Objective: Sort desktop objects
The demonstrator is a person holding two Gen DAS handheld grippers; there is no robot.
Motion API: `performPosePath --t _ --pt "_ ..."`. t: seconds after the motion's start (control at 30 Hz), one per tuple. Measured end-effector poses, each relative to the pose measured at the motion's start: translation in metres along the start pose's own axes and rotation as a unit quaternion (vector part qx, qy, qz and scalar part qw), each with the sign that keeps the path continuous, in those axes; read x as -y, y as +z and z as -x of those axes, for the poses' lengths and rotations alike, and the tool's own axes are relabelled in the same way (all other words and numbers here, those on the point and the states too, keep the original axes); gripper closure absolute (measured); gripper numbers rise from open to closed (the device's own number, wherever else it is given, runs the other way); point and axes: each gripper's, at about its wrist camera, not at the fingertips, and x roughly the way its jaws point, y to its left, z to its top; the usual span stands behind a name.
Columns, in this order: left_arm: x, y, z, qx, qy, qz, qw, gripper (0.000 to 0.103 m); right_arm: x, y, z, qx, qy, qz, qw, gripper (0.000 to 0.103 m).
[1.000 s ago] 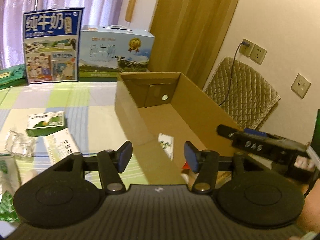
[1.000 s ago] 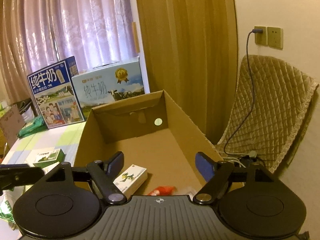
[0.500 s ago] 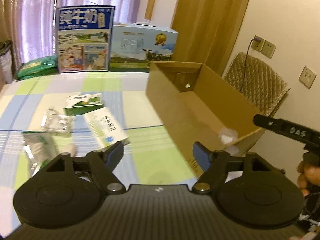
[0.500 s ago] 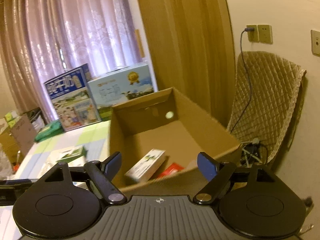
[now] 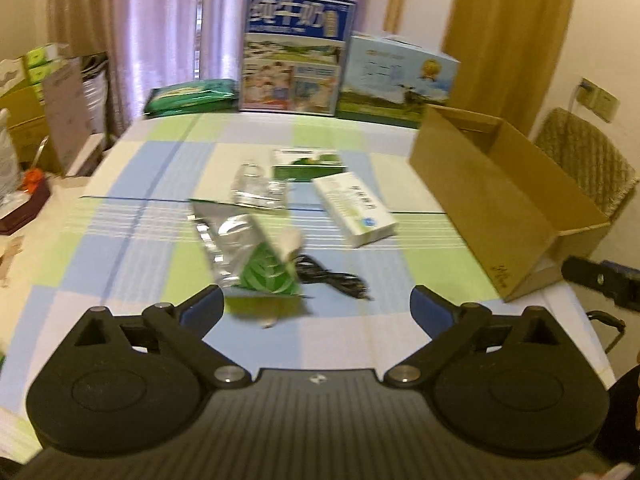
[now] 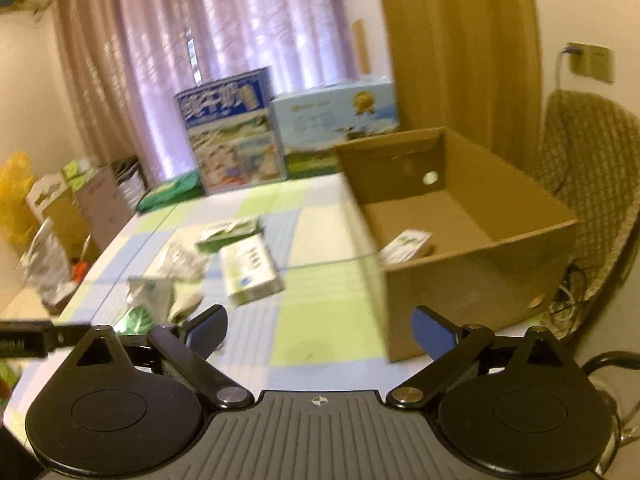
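**Both grippers drawn back from the box, table litter in view**

Since a second ago the left gripper (image 5: 316,308) has swung from over the cardboard box (image 5: 496,200) to face the checked tablecloth (image 5: 140,216); the right gripper (image 6: 320,326) has pulled back too — the box (image 6: 472,248) now sits ahead and to its right, not beneath it; both views are motion-blurred.

Left gripper: jaws spread wide, nothing between them; right gripper: the same, wide and empty.

Count on the cloth — one foil pouch (image 5: 248,256) with green leaf print, nearest the left gripper; one black cable (image 5: 332,278) touching its right edge; one crumpled clear wrapper (image 5: 258,186); one white carton (image 5: 354,208); one green carton (image 5: 308,162) behind it. Inside the box: one white carton with green print (image 6: 406,244) shows against the near wall; the rest of the floor is hidden by that wall.

Around: two milk cases at the far edge — a blue one (image 5: 296,48) and a pale one (image 5: 398,78); a green packet (image 5: 190,94) to their left; a quilted chair (image 6: 588,184) behind the box; stacked cartons (image 5: 28,92) off the left side.
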Motion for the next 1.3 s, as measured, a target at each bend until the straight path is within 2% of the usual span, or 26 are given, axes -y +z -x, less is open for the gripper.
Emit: performPosePath --t 0.2,0.4,0.93,1.3 --pt "-0.023 0.003 0.004 -0.003 0.007 -0.001 1.0 0.002 -0.026 -0.007 -0.013 -0.021 0.018 0.049 0.998 0.004" --pt "-0.033 0.008 -0.006 -0.016 0.009 -0.011 0.9998 0.002 -0.033 -0.01 -0.023 -0.032 0.025 0.063 0.997 0.004" --pt "-0.05 0.014 -0.054 -0.051 0.009 -0.026 0.9983 0.002 -0.05 -0.012 -0.062 -0.065 0.038 0.093 0.993 0.004" --pt "-0.074 0.025 -0.087 -0.067 -0.002 -0.028 0.9974 0.002 -0.074 -0.012 -0.104 -0.08 0.064 0.145 0.984 0.004"
